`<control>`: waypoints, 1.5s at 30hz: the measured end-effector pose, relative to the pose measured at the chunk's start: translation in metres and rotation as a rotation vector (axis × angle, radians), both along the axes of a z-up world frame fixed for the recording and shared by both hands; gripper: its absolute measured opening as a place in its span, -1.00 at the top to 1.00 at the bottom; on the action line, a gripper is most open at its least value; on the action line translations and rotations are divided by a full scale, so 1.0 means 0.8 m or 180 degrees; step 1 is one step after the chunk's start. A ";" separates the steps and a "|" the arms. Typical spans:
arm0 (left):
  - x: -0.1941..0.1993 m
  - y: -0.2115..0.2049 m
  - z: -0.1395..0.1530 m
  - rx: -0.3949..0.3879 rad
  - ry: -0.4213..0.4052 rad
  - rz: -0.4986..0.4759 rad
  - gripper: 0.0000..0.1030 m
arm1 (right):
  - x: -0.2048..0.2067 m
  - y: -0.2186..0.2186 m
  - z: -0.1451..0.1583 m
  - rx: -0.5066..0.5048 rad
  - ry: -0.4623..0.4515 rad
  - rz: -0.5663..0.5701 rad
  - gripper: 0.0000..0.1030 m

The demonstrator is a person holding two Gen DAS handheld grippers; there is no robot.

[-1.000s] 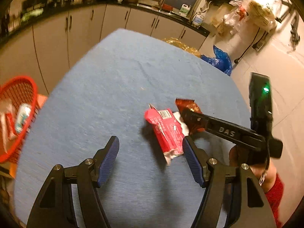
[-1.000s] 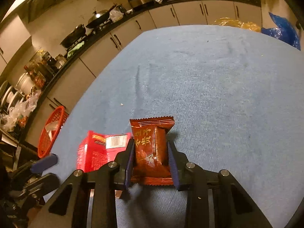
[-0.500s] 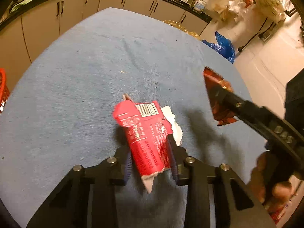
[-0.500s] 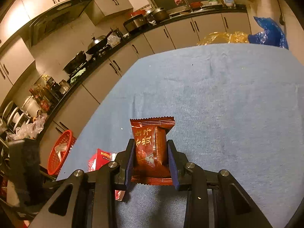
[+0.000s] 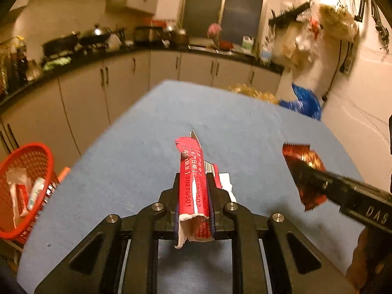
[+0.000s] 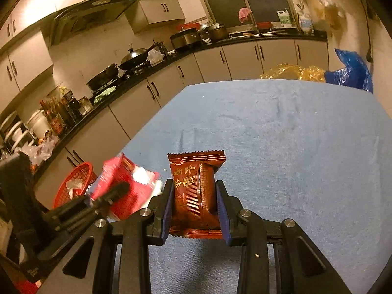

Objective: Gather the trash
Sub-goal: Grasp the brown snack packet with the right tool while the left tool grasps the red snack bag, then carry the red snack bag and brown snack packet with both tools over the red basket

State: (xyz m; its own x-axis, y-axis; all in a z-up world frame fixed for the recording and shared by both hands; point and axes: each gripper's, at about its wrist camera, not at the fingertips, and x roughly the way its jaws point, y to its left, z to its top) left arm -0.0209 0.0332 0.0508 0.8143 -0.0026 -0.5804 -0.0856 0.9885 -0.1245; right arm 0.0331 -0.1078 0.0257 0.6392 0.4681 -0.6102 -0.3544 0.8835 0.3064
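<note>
While both pieces hang clear of the blue table [image 6: 306, 147] | left gripper [image 5: 194, 203] clenched on red carton [image 5: 193, 183] | right gripper [image 6: 194, 203] grasping brown wrapper [image 6: 196, 191] | red basket [image 5: 27, 186] at 9 o'clock | risk: flattened carton slipping from pads in transit.

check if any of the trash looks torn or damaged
The red carton clamped in the left tool is squashed flat, and its near end is ripped open with a ragged white edge. The brown snack packet in the right tool looks sealed and whole.
</note>
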 end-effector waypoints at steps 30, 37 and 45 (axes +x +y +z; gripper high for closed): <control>-0.004 -0.010 0.019 0.0205 -0.0302 0.0168 0.69 | -0.012 0.024 -0.001 -0.0674 -0.0334 -0.0267 0.31; -0.003 -0.011 0.018 0.0218 -0.0289 0.0169 0.69 | -0.012 0.024 0.000 -0.0693 -0.0341 -0.0266 0.31; -0.007 0.000 0.029 0.0226 -0.0295 0.0245 0.69 | -0.012 0.019 0.004 -0.0555 -0.0334 -0.0223 0.31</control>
State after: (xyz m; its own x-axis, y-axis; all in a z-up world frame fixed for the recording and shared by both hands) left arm -0.0268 0.0330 0.0738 0.8607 0.1003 -0.4992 -0.1528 0.9861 -0.0654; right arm 0.0232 -0.0924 0.0288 0.7308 0.3136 -0.6063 -0.3124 0.9434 0.1114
